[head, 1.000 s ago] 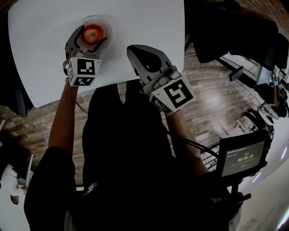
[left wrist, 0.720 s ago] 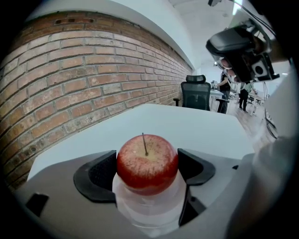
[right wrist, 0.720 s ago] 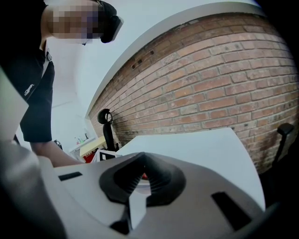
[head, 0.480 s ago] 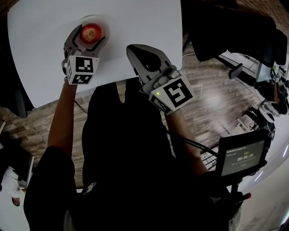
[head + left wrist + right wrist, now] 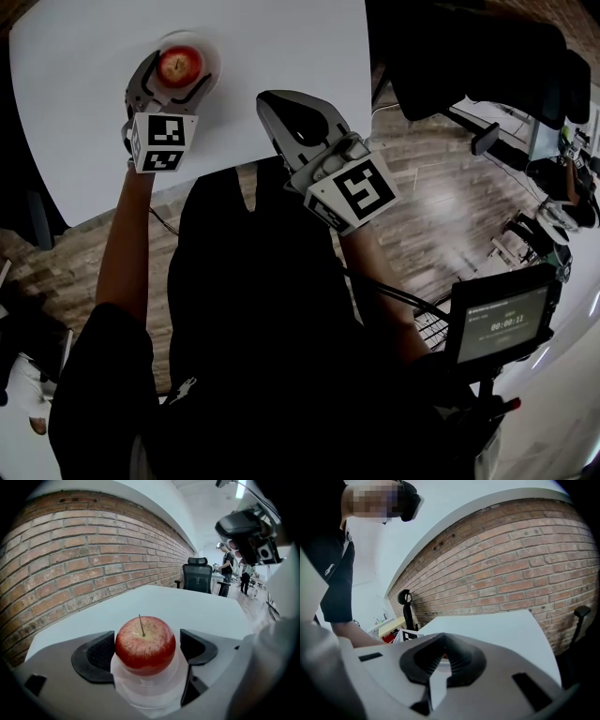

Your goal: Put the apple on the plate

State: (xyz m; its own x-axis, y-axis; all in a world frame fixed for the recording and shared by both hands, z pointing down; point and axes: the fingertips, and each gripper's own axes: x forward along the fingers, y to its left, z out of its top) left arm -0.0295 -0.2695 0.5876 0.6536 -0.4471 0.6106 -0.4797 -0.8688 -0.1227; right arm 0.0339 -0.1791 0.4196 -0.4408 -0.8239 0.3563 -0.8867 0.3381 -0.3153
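Backing slightly, left gripper (image 5: 176, 82) stands released around apple (image 5: 178, 64) on plate (image 5: 211, 56); right gripper (image 5: 272, 105) clenched near table (image 5: 281, 37) edge.

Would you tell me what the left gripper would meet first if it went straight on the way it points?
The apple. It sits on the plate directly between the left gripper's open jaws, so a forward move would probably push against it almost at once.
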